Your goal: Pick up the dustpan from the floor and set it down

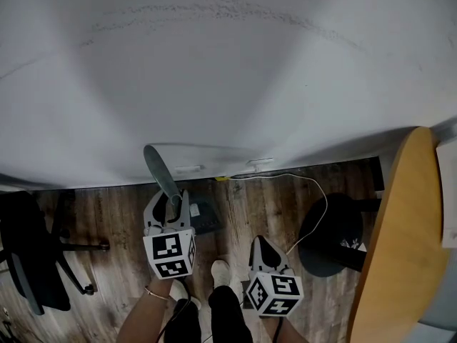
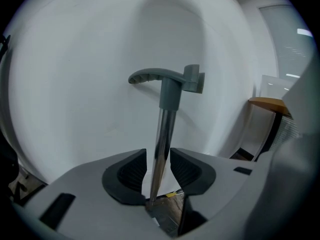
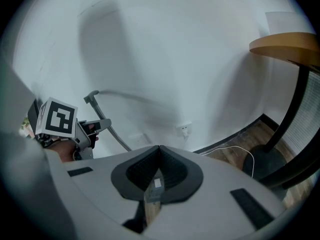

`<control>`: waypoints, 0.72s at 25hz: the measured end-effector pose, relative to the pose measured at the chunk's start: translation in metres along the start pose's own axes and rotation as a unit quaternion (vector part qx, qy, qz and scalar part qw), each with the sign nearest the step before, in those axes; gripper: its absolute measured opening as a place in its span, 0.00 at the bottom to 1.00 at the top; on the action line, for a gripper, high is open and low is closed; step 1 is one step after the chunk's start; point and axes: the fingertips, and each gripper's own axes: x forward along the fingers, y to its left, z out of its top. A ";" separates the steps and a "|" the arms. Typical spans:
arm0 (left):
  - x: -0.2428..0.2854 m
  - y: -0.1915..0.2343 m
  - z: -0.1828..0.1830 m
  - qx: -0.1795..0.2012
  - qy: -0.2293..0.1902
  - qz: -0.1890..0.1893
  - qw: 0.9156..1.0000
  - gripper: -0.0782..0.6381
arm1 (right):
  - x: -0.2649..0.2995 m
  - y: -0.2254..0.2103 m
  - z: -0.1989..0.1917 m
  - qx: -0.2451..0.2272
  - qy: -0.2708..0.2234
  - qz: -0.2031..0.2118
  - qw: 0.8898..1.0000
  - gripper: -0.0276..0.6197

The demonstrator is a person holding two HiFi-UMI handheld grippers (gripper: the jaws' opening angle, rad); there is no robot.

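A dustpan stands on the wood floor by the white wall. Its dark pan (image 1: pixel 205 217) is low and its grey handle (image 1: pixel 158 164) leans up and left. In the left gripper view the shiny shaft (image 2: pixel 162 139) rises to the grey grip (image 2: pixel 165 76). My left gripper (image 1: pixel 171 204) (image 2: pixel 158 159) has its jaws around the shaft: one pad (image 2: pixel 182 166) lies against it, and a sliver of wall shows beside the other. My right gripper (image 1: pixel 263 247) (image 3: pixel 159 154) hangs to the right of the pan, shut and empty. The right gripper view shows the left gripper (image 3: pixel 92 128) on the shaft (image 3: pixel 114 134).
A black office chair (image 1: pixel 32 259) stands at the left. At the right is a round wooden table (image 1: pixel 400 249) on a black base (image 1: pixel 335 238). A white cable (image 1: pixel 314 188) runs from wall sockets (image 1: pixel 260 163). The person's shoes (image 1: pixel 218 270) are between the grippers.
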 end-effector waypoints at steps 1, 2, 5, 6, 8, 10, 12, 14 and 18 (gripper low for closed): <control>0.000 0.000 0.000 0.000 0.000 0.001 1.000 0.33 | 0.000 0.000 0.000 0.002 0.001 0.000 1.000 0.09; 0.000 0.001 0.000 0.001 0.000 0.002 1.000 0.32 | 0.001 0.000 -0.001 0.003 0.001 0.000 1.000 0.09; 0.000 -0.001 0.000 0.003 0.000 0.000 1.000 0.30 | 0.001 0.001 -0.001 0.005 0.002 0.002 1.000 0.09; 0.000 -0.001 0.000 0.003 0.000 -0.001 1.000 0.29 | 0.001 0.001 -0.001 0.005 0.002 0.002 1.000 0.09; -0.001 -0.002 0.001 0.003 -0.001 -0.002 1.000 0.28 | 0.001 0.002 -0.001 0.006 0.002 0.002 1.000 0.09; -0.001 -0.002 0.000 0.004 -0.002 -0.002 1.000 0.27 | 0.002 0.002 0.000 0.006 0.002 0.002 1.000 0.09; -0.001 -0.003 0.000 0.009 -0.001 -0.002 1.000 0.25 | 0.002 0.001 0.000 0.006 0.001 0.002 1.000 0.09; -0.003 -0.004 0.000 0.016 0.001 -0.001 1.000 0.25 | 0.002 0.001 -0.001 0.006 0.001 0.002 1.000 0.09; -0.010 -0.002 -0.005 0.027 0.011 -0.003 1.000 0.24 | 0.001 0.002 -0.002 0.005 0.002 0.003 1.000 0.09</control>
